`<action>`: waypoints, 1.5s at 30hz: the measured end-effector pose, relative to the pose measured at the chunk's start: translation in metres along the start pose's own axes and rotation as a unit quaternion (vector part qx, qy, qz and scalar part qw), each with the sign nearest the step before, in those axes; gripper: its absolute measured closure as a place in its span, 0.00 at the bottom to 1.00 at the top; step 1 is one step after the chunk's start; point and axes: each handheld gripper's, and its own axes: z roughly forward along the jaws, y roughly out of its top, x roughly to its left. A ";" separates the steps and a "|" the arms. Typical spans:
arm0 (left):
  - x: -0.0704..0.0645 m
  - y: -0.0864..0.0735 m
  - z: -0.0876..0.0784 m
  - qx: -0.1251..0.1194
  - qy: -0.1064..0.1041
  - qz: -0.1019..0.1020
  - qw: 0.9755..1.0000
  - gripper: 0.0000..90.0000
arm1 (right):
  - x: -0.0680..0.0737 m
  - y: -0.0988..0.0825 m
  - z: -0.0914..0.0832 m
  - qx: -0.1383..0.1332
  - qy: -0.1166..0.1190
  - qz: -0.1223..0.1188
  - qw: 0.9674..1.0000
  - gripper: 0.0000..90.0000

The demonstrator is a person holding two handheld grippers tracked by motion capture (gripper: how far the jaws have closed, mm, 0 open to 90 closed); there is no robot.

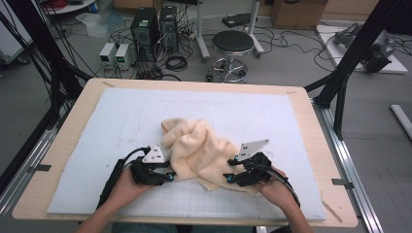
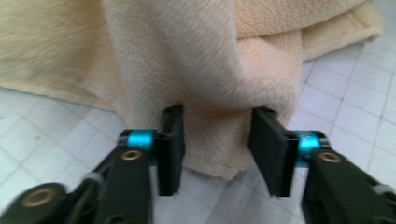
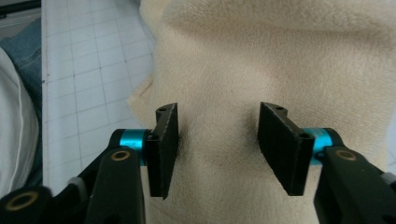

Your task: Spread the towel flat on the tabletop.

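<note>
A crumpled cream towel (image 1: 204,145) lies on the white gridded mat (image 1: 121,126), toward the near middle. My left gripper (image 1: 170,175) is at the towel's near left edge. In the left gripper view, a hanging fold of the towel (image 2: 187,70) sits between the jaws of this gripper (image 2: 217,140), which stand apart without clamping it. My right gripper (image 1: 228,178) is at the towel's near right corner. In the right gripper view, its jaws (image 3: 217,140) are set down onto the towel (image 3: 280,56), open, with the cloth bulging between them.
The mat covers a wooden table (image 1: 311,126). Bare mat lies left, right and beyond the towel. On the floor behind the table stand a black stool (image 1: 232,46), computer towers (image 1: 145,29) and cables. Black frame posts (image 1: 350,63) flank the table.
</note>
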 end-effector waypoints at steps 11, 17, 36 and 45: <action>-0.007 0.004 -0.014 -0.013 -0.007 0.028 0.999 0.94 | -0.006 0.002 0.012 0.021 0.003 0.007 1.000 0.80; -0.003 0.006 -0.046 -0.051 0.003 0.027 0.998 0.94 | -0.003 0.008 -0.004 -0.007 0.019 0.016 1.000 0.82; 0.043 0.009 -0.120 -0.066 0.046 0.001 0.997 0.94 | -0.001 0.044 -0.021 -0.071 0.045 0.022 0.996 0.82; 0.041 0.005 -0.111 -0.055 0.040 0.000 0.998 0.94 | 0.001 0.040 -0.013 -0.060 0.059 0.011 0.996 0.72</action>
